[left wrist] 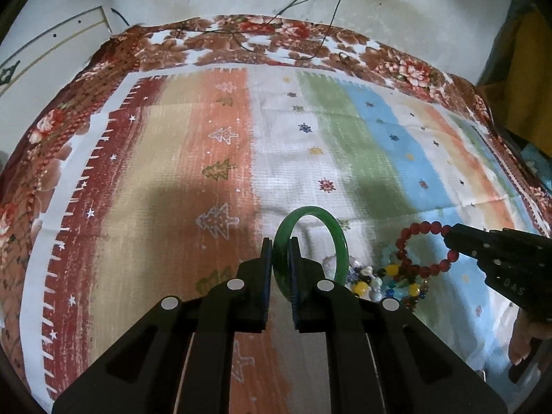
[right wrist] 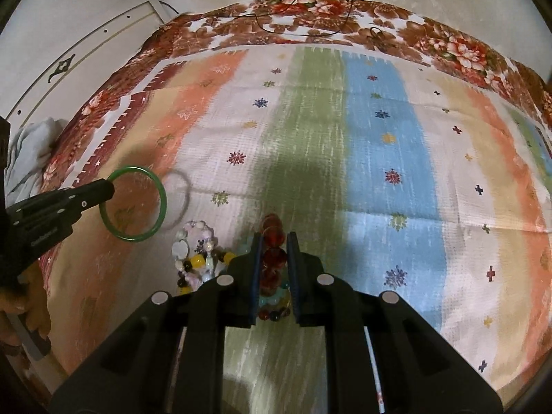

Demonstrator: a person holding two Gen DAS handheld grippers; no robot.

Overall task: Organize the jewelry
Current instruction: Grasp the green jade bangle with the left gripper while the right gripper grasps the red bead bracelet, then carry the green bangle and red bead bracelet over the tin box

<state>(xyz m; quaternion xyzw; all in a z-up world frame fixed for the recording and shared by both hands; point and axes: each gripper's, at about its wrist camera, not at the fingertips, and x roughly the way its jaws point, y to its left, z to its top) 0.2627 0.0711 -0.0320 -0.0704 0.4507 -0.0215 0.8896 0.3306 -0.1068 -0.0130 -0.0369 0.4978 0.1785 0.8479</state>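
The work surface is a striped cloth (left wrist: pixel 214 158) with small tree and snowflake prints, spread flat over a floral-bordered cover (left wrist: pixel 276 34). The floral border shows along the far edge and the left side in both views; beyond it stands a pale wall (right wrist: pixel 86 7) with thin dark cords (left wrist: pixel 331 10) hanging onto the border. The far and left parts of the cloth are bare, as is most of the right part in the right wrist view.

The left gripper (left wrist: pixel 280 245) has its jaws drawn narrow on the rim of a green bangle (left wrist: pixel 331 231). The bangle stands on edge, clear of the cloth; its ring-shaped shadow (right wrist: pixel 179 200) falls just beside it.

The right gripper (right wrist: pixel 272 241) is clamped on a red bead bracelet (right wrist: pixel 274 255), gripping the strand between its pads. In the left wrist view the loop (left wrist: pixel 414 241) hangs from the tips above the pile.

The remaining jewellery lies in one small heap (right wrist: pixel 198 258) of mixed beads, yellow, white, pink and dark, near the front edge between the two grippers. The heap sits on the pale stripe, just beside the green one.

A hand (right wrist: pixel 31 296) shows at the frame edge behind the left gripper.
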